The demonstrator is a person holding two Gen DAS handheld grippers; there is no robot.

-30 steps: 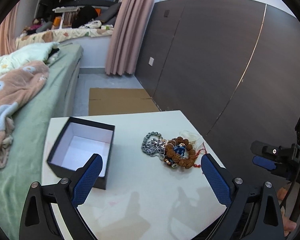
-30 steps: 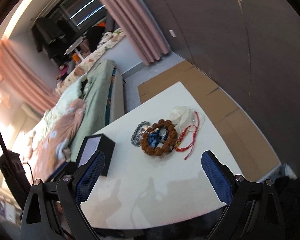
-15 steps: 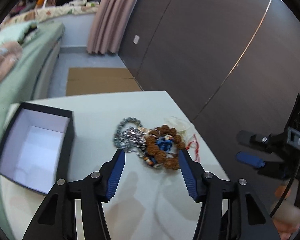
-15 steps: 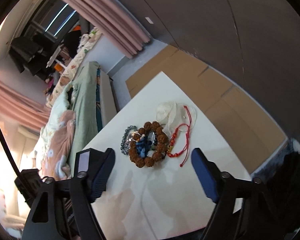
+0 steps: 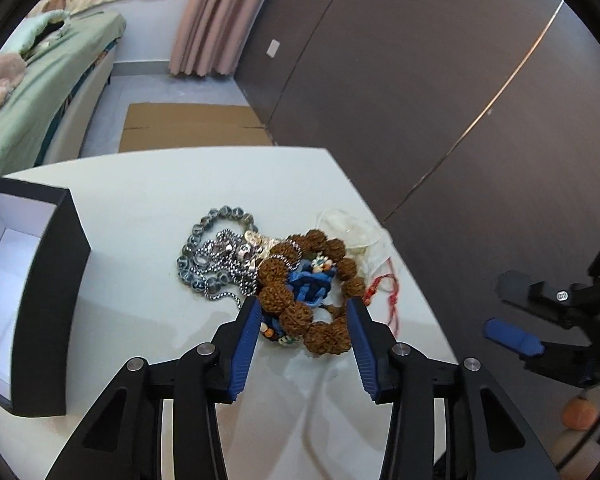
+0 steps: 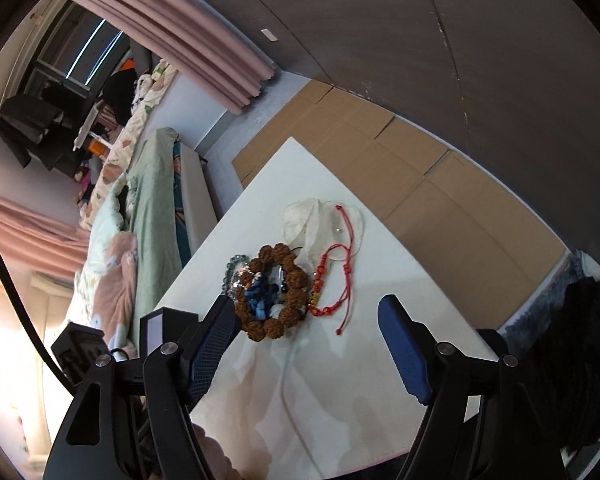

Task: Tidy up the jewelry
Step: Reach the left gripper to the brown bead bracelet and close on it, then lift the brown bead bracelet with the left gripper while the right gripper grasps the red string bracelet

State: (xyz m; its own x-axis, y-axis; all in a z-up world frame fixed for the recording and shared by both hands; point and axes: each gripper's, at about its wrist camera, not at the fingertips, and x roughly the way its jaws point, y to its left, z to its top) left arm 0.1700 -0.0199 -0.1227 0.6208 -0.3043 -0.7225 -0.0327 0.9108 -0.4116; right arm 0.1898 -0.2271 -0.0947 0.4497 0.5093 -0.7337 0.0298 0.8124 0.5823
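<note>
A pile of jewelry lies on the white table [image 5: 148, 208]: a brown beaded bracelet [image 5: 316, 284] around a blue tassel [image 5: 310, 282], a grey bead bracelet [image 5: 204, 240], a silver chain [image 5: 224, 256], a red cord bracelet [image 6: 334, 280] and a clear pouch [image 6: 316, 224]. An open black box [image 5: 48, 288] with a white inside stands to the left. My left gripper [image 5: 303, 314] is open, its fingers on either side of the near edge of the brown bracelet. My right gripper [image 6: 306, 320] is open and empty, above the table near the pile.
A bed with a green cover [image 5: 40, 92] runs along the table's left side. A dark wall of panels [image 5: 420, 80] stands to the right. Flat cardboard [image 6: 420, 184] lies on the floor beyond the table. The table's right edge is close to the pile.
My left gripper has moved forward and down to the pile, and its fingers have narrowed around the brown bracelet. My right gripper has come closer to the table and narrowed a little.
</note>
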